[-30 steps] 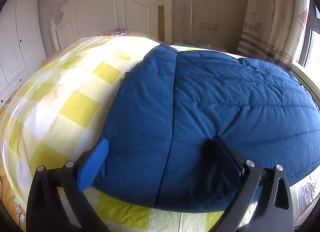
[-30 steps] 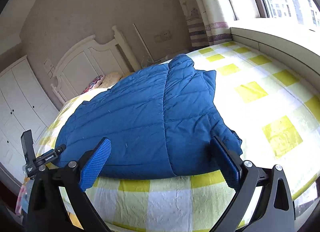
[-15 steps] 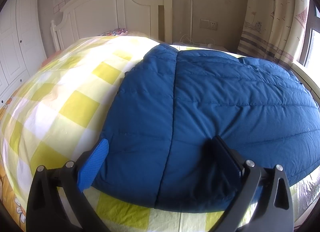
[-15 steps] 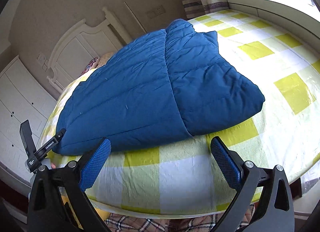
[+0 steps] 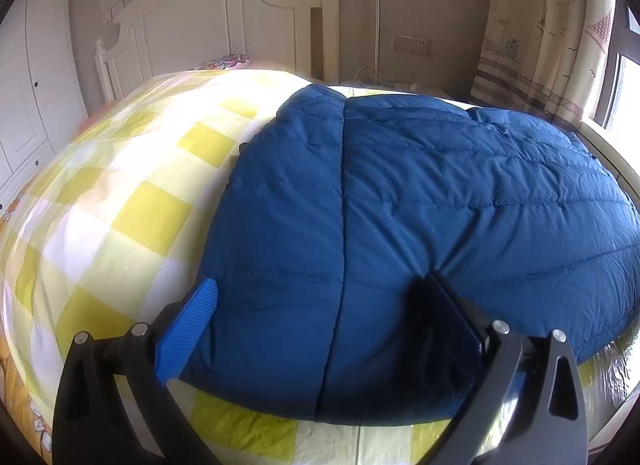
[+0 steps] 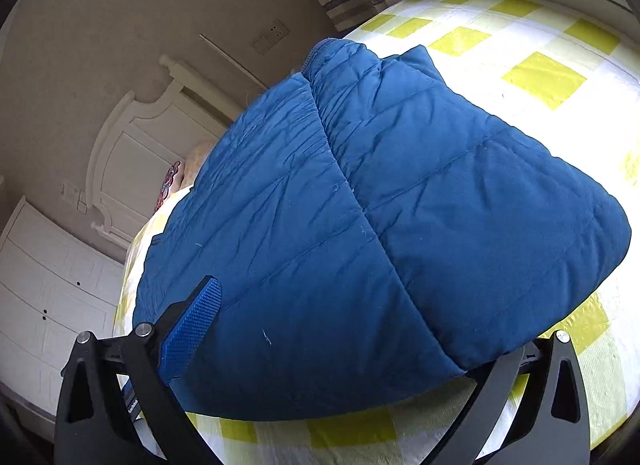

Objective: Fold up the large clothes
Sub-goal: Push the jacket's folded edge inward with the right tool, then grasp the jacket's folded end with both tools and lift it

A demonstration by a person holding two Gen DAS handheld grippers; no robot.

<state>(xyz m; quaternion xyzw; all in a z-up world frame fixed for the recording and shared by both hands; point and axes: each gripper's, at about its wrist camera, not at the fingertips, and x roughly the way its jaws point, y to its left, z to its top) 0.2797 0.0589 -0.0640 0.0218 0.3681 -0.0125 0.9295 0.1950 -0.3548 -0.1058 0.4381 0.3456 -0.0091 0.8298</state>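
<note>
A large blue quilted down jacket (image 5: 420, 205) lies folded on the yellow-and-white checked bed (image 5: 120, 193). My left gripper (image 5: 320, 321) is open, its fingers straddling the jacket's near edge; the right finger presses on the fabric. In the right wrist view the jacket (image 6: 360, 225) fills the middle. My right gripper (image 6: 344, 345) is open at its near hem; the blue left pad (image 6: 192, 329) lies over the fabric and the right fingertip is hidden under the jacket's corner.
A white headboard (image 5: 224, 21) and a patterned pillow (image 5: 224, 63) stand at the bed's far end. White wardrobe doors (image 6: 48, 297) are on the left. Curtains (image 5: 532, 25) and a window ledge are on the right. Bare bedsheet (image 6: 540, 77) lies beyond the jacket.
My right gripper has moved in close to the jacket's near hem and tilted, its right finger now under the corner. The left gripper has stayed in place.
</note>
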